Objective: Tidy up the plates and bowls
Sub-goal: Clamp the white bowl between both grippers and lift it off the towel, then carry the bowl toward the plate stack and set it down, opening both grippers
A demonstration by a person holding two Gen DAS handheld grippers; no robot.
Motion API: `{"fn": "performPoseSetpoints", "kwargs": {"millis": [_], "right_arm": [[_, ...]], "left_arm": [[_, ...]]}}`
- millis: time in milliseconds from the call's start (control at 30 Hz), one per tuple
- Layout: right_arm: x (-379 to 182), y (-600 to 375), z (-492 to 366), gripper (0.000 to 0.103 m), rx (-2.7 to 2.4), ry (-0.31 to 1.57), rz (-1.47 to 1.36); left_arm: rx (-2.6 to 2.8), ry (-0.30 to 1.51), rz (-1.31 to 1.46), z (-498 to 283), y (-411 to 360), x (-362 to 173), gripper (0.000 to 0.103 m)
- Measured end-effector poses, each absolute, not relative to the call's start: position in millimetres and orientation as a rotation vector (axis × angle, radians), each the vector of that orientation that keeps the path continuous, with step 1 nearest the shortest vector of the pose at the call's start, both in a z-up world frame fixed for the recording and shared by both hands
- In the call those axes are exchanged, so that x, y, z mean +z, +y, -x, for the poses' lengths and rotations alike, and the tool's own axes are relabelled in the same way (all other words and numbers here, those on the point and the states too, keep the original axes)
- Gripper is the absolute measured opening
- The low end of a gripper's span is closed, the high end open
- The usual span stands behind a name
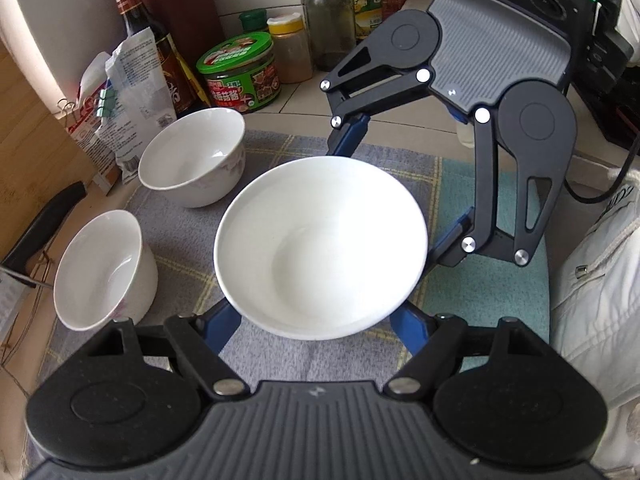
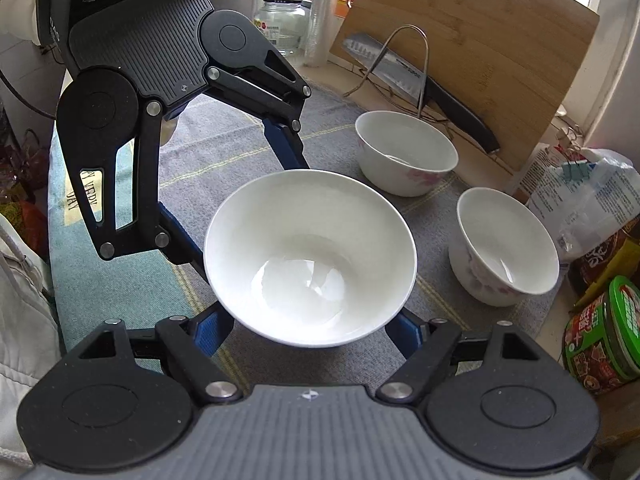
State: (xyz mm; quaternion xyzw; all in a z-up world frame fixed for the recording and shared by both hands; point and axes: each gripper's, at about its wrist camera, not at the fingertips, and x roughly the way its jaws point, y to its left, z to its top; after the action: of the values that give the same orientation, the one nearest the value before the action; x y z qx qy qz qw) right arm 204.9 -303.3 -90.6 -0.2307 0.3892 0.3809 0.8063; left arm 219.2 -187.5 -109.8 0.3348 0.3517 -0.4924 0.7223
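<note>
A wide plain white bowl [image 1: 320, 246] sits in the middle of a grey checked cloth [image 1: 264, 152]; it also shows in the right wrist view [image 2: 310, 258]. My left gripper [image 1: 316, 320] has its blue fingers spread wide around the bowl's near side. My right gripper [image 1: 394, 184] comes in from the far right with its fingers against the bowl's far and right rim, and in its own view it [image 2: 308, 326] straddles the bowl. Fingertips are hidden under the bowl. Two smaller white bowls with pink flowers stand left [image 1: 106, 270] and behind [image 1: 192, 156].
Bottles, jars and a green tin [image 1: 240, 74] line the back wall. Flour bags [image 1: 132, 100] stand at the left. A knife in a wire rack [image 2: 420, 76] and a wooden cutting board [image 2: 480, 48] stand behind the small bowls. A teal towel [image 1: 480, 280] lies on the right.
</note>
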Motion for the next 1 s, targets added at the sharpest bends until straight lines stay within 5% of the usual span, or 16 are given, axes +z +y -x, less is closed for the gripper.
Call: {"fn": "performPoseSetpoints", "kwargs": {"millis": [1000], "right_arm": [[-77,-129,-202,0.086,1.005,0.748,0.606]], "left_arm": [[-0.866,0.8,-0.653,-186,-20,-86,0.081]]}}
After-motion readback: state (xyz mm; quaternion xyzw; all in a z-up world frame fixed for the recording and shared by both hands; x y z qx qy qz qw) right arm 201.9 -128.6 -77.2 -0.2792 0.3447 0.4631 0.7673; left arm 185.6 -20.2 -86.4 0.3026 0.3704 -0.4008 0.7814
